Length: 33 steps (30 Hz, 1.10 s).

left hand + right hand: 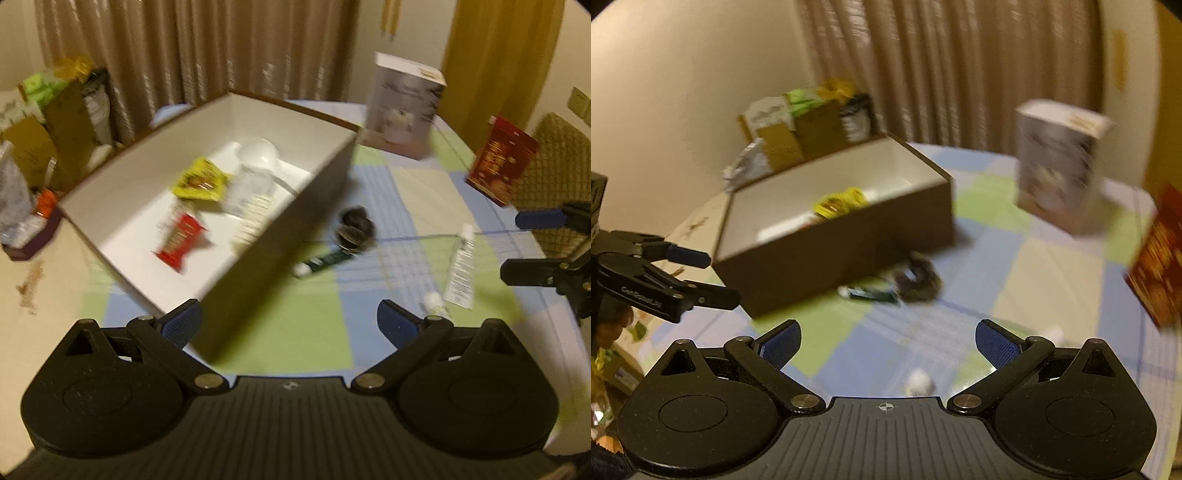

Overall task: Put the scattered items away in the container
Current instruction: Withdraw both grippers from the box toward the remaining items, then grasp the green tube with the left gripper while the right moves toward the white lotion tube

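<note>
Both the left hand-held gripper (290, 325) and right hand-held gripper (888, 341) hang released above the checked worktop (295, 332); the brown cardboard box (280, 229) sits ahead of both, the white tube (461, 273) near the left one's right finger.

Brown box (849, 240) on checked cloth (1015, 280), blurred.

Brown box (280, 236), white inside; beside it, tablecloth (295, 332) checked green, blue, cream; within, yellow packet (199, 181), red packet (179, 240).

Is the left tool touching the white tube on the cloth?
Apart. The left wrist view shows the left tool open and empty, with bare tablecloth between its fingers and the white tube lying off to the right.
</note>
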{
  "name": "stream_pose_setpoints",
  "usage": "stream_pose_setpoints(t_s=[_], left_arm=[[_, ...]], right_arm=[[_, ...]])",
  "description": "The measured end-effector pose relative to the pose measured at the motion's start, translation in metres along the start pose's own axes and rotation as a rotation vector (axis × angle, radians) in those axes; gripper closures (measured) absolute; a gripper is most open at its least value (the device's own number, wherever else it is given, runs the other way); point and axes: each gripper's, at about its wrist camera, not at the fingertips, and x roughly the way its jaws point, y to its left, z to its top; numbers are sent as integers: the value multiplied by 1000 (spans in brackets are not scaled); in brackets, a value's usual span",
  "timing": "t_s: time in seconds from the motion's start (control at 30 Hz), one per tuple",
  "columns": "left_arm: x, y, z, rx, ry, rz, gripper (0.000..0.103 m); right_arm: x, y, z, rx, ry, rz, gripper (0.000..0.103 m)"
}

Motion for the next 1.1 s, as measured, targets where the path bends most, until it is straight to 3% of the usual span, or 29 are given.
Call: stream_pose_setpoints(t_s=[0.23,0.5,0.83,1.1], left_arm=[[19,-35,-10,71,-2,-82,7],[41,-59,-16,193,-15,-92,14],[67,-63,-14,254,15,-94,23],[103,-56,2,301,40,-69,37]], right_arm=[[-10,-28,-41,143,69,-72,0],[-14,-54,-67,232,102,-148,0],[0,-74,-69,265,136,-177,0],[11,-96,-67,305,153,-201,0]])
